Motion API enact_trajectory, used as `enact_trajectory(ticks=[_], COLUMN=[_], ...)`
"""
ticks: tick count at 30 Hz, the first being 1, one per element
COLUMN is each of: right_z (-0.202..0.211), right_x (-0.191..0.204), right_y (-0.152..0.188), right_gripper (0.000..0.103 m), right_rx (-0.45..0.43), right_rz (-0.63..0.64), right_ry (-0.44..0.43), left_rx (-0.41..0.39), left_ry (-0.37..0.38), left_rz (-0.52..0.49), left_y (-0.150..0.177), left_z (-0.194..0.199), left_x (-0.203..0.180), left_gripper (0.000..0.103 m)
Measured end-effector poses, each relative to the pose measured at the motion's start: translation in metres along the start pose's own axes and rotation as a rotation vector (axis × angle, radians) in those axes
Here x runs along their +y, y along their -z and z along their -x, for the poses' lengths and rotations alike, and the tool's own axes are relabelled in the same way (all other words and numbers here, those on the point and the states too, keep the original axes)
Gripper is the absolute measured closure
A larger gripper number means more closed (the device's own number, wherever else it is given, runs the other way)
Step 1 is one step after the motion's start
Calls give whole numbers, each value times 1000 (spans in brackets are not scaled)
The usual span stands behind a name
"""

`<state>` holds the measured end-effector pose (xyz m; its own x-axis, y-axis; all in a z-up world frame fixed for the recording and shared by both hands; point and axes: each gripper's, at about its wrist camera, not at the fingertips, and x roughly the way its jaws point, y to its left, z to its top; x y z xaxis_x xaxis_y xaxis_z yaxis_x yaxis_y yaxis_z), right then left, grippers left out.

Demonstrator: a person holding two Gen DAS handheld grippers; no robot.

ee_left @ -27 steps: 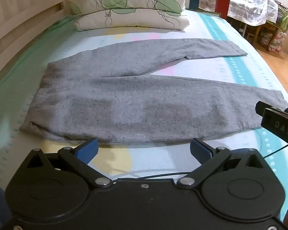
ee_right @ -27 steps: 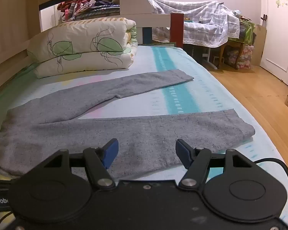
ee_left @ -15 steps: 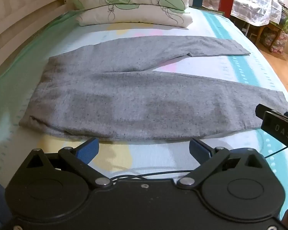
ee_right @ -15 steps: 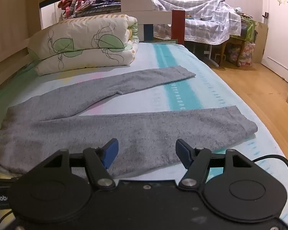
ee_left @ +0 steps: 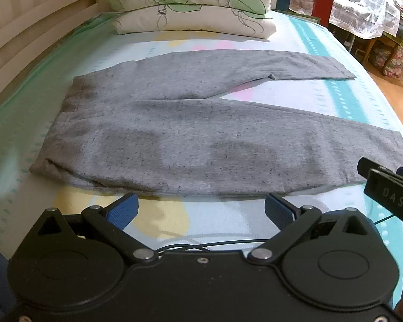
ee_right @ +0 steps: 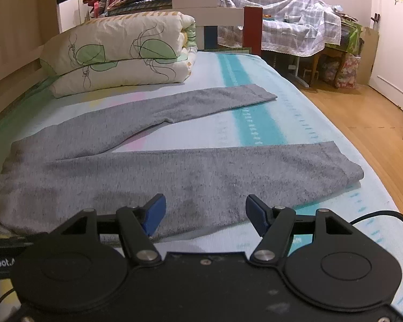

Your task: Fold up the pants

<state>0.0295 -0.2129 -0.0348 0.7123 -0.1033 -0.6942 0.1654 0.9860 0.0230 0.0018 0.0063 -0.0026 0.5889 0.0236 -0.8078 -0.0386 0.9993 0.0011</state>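
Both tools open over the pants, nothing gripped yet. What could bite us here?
1. Left tool could pinch the sheet along with the pants hem.
2. The cable below it may snag.
3. Legs are splayed; the far leg may fold misaligned.

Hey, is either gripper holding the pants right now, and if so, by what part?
Nothing is held. The left gripper and the right gripper are both open, short of the near edge of the gray pants, which lie flat on the bed.
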Motion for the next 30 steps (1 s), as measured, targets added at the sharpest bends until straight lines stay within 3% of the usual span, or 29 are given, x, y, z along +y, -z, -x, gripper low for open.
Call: enact_trajectory(ticks=[30], right_z=[-10], right_x=[8], right_y=[2], right_gripper=[33], right_rx=[61], right_rz=[59], right_ry=[-17], left_rx=[-9], left_ry=[-14], left_rz=[14], left_y=[-1], left_z=[-2], left_x=[5], left_gripper=[3])
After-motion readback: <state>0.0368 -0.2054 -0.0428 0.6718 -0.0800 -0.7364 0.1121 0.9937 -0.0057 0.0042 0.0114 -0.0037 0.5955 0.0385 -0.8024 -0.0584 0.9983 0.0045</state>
